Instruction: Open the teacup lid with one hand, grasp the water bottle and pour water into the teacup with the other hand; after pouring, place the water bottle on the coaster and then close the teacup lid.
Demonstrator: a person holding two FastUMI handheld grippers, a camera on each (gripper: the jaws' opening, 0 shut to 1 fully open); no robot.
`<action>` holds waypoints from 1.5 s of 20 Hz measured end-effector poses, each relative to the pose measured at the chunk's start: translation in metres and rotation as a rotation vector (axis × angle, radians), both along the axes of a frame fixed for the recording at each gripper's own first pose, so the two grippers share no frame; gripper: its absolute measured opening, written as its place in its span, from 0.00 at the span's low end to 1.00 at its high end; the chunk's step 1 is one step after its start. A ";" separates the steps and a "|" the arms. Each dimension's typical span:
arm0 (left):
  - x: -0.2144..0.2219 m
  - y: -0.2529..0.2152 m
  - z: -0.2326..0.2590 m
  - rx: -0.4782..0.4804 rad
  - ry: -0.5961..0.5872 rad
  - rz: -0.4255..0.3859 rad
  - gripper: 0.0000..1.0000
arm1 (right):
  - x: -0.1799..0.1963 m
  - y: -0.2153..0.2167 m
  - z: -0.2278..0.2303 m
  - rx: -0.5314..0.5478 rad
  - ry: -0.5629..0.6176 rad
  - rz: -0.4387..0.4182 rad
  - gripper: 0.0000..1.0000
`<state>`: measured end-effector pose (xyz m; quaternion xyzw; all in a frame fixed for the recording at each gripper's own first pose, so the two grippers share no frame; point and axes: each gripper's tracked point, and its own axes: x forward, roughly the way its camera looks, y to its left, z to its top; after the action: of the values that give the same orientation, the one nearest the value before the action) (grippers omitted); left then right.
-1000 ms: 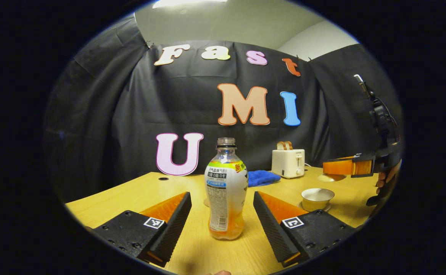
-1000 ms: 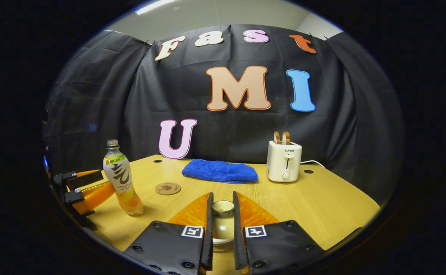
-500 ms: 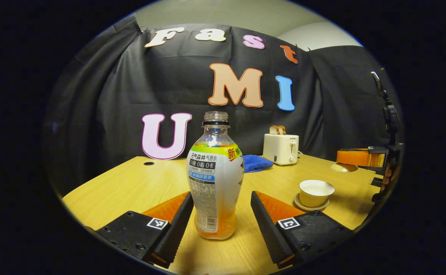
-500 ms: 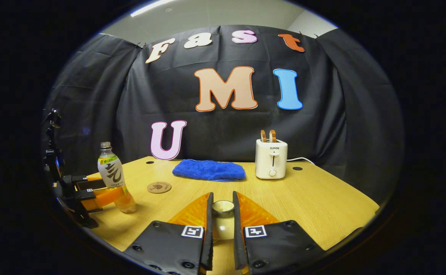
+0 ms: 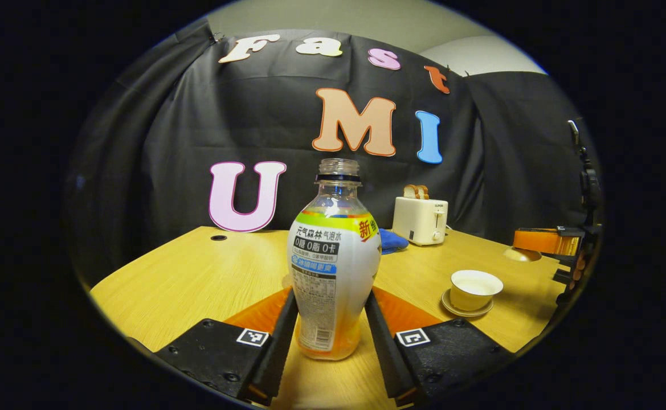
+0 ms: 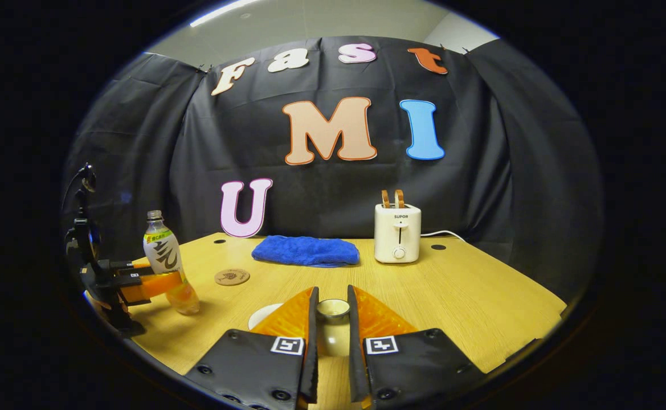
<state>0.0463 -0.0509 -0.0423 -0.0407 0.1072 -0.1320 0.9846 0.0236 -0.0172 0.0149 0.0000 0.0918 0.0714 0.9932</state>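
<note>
A capless water bottle (image 5: pixel 333 256) with orange drink in its base stands upright on the wooden table (image 5: pixel 196 273). My left gripper (image 5: pixel 330 295) is shut on its lower body, one finger pressing each side. The open teacup (image 5: pixel 474 287) sits on its saucer to the right. Beyond it my right gripper (image 5: pixel 543 241) hangs above the table with the pale lid (image 5: pixel 518 254) under its fingers. In the right gripper view, my right gripper (image 6: pixel 331 296) is shut on the lid's knob (image 6: pixel 333 308), and the teacup's rim (image 6: pixel 264 314) shows left of the fingers. The bottle (image 6: pixel 164 262) and left gripper (image 6: pixel 139 282) are at far left, near the round coaster (image 6: pixel 232 277).
A blue cloth (image 6: pixel 305 250) lies at the back of the table, with a white toaster (image 6: pixel 398 232) holding toast to its right. The cloth (image 5: pixel 392 240) and toaster (image 5: pixel 421 219) also stand behind the bottle in the left gripper view. A hand grips the right gripper's handle (image 5: pixel 579 259).
My left gripper moved forward and its fingers closed from wide apart onto the bottle. The right gripper drew the lid away to the right, uncovering the teacup's rim.
</note>
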 end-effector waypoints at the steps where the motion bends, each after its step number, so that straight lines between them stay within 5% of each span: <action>1: 0.001 -0.001 0.000 0.003 0.001 -0.004 0.64 | 0.000 -0.001 0.000 0.001 0.001 -0.001 0.25; 9: 0.007 -0.006 0.000 0.103 0.019 -0.045 0.56 | -0.005 -0.009 0.000 0.005 -0.002 -0.007 0.22; 10: 0.009 -0.006 0.002 0.131 0.017 -0.054 0.57 | -0.006 -0.009 -0.001 0.007 -0.001 -0.007 0.28; 16: 0.019 -0.011 0.011 0.333 -0.020 -0.091 0.57 | -0.007 -0.010 -0.005 0.012 0.007 0.000 0.25; 30: 0.025 -0.063 -0.018 0.791 -0.025 -0.322 0.57 | -0.010 -0.037 -0.015 0.037 0.027 -0.028 0.28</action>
<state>0.0716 -0.1141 -0.0605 0.3589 0.1428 -0.2331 0.8924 0.0138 -0.0545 -0.0002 0.0207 0.1037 0.0591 0.9926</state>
